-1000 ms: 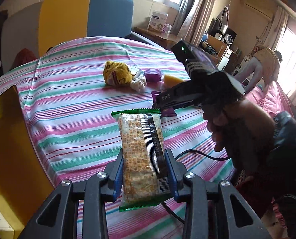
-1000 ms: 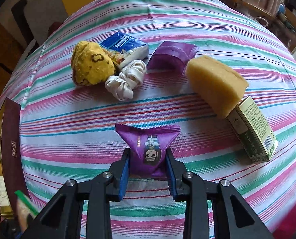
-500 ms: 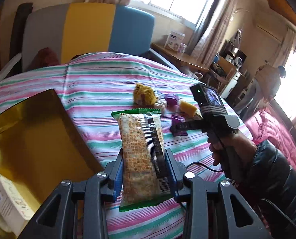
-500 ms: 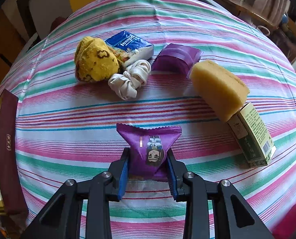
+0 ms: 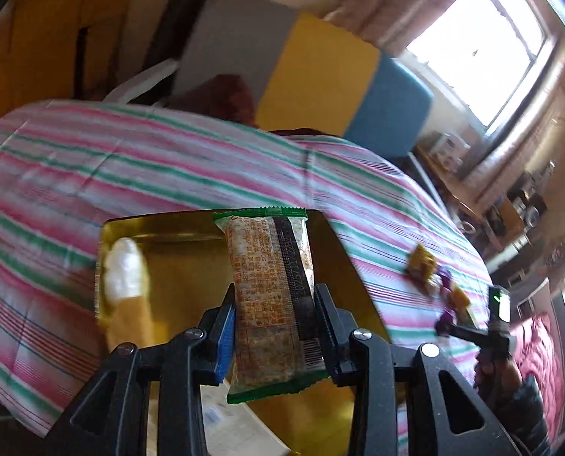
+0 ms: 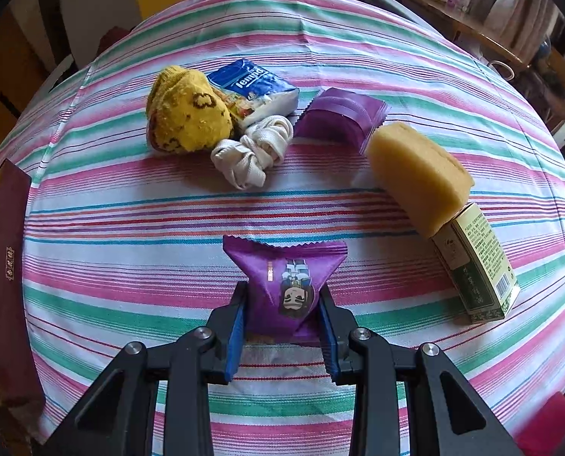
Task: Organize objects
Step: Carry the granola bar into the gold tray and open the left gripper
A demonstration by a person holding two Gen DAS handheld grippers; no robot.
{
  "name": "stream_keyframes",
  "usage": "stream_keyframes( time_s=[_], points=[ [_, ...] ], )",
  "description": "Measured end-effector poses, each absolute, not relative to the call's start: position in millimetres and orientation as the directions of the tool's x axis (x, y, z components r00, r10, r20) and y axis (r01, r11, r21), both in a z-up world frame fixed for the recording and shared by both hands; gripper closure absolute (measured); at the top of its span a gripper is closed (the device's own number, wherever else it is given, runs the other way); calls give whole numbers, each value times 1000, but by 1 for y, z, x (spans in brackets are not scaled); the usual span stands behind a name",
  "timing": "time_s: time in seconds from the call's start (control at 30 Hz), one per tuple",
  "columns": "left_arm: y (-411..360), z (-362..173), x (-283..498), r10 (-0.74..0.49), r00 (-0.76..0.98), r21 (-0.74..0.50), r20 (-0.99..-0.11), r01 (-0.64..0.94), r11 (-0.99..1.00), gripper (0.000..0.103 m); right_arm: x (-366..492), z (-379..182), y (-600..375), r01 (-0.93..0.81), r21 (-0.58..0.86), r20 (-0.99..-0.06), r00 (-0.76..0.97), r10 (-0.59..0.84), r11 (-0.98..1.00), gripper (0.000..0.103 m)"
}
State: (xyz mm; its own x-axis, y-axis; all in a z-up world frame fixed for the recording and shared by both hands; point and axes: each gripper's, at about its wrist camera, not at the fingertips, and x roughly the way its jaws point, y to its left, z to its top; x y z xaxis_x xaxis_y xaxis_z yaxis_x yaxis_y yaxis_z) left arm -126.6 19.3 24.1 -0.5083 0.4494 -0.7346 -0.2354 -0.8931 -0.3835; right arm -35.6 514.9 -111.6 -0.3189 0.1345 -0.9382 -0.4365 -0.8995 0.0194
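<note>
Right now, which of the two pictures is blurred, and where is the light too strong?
Left wrist view: the striped cloth and the gold box are smeared by motion, only the cracker pack in the left gripper looks sharp; the window is blown out white. Right wrist view: sharp and evenly lit, edges bent by the fisheye; the purple packet casts a soft shadow.

The left gripper [image 5: 274, 328] clamps a green-edged cracker packet [image 5: 273, 296] upright above a gold-lined box [image 5: 343, 266] on a striped tablecloth [image 5: 168, 167]. A blurred white and tan object [image 5: 124, 285] lies in the box. Far right, a hand [image 5: 497, 370] holds the right gripper [image 5: 447, 325].
</note>
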Motion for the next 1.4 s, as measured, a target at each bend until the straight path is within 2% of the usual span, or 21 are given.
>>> stream_keyframes(
  time_s=[0.17, 0.4, 0.6, 0.77, 1.1, 1.4],
  points=[
    [-1, -8, -167, 393, -465, -390, -794, -108, -915, 66, -35, -110, 499, -433, 14, -938, -317, 138, -901, 69],
    [-1, -50, -192, 281, -396, -296, -874, -24, -955, 66, -40, -108, 499, -428, 12, -940, -314, 136, -903, 69],
    [0, -56, -204, 217, -407, -240, -887, 7, -971, 57, -54, -117, 507, -424, 11, -940, -312, 135, -905, 69],
    [-4, -42, -193, 224, -454, -254, -863, 6, -967, 56, -55, -119, 511, -421, 9, -940, -312, 136, -907, 69],
    [5, 8, -106, 174, -661, -132, -730, -113, -985, 56, -53, -118, 506, -409, -16, -937, -312, 157, -912, 69],
    [11, 11, -50, 158, -695, -68, -701, -155, -986, 56, -54, -113, 484, -387, -65, -927, -319, 199, -920, 69]
  ],
)
